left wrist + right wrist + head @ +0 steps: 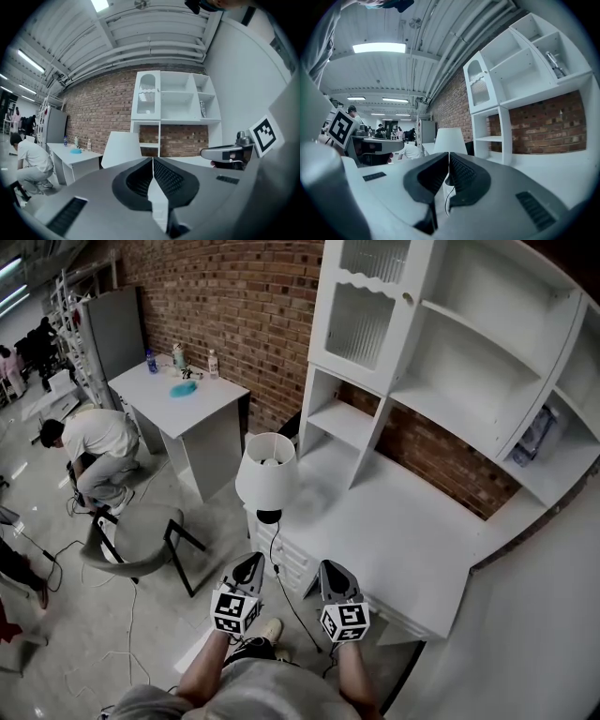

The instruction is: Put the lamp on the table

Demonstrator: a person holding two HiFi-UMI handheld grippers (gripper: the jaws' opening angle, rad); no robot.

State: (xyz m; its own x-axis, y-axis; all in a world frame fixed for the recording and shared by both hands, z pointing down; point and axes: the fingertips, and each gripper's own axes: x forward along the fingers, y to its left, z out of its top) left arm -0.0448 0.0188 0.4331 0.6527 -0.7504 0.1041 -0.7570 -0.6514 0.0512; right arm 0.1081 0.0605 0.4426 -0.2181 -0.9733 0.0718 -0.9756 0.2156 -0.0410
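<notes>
On the left front corner of the white desk (412, 540) we find the lamp (266, 470) standing upright, its long axis vertical, white shade above a small dark base that sits close to the desk's edge. Its black cord (289, 594) trails down over the front of the drawers. We hold both claws back near our body, well apart from the lamp and pointing roughly level toward it. The left gripper (251, 564) is clenched on nothing, its ribbed pads meeting with no object between them. The right gripper (332, 570) is likewise closed and empty, with only the lamp and cord showing beyond its jaws. From both claws the lamp lies straight ahead and a little to the left, so our left hand is the nearer one, almost in line with the base. We judge the placing itself as good as done, since the lamp rests on the desk with neither claw touching it. If anything remains, it would be a nudge further in from the edge, and the left gripper would have to open first and take the lamp low at its base.
</notes>
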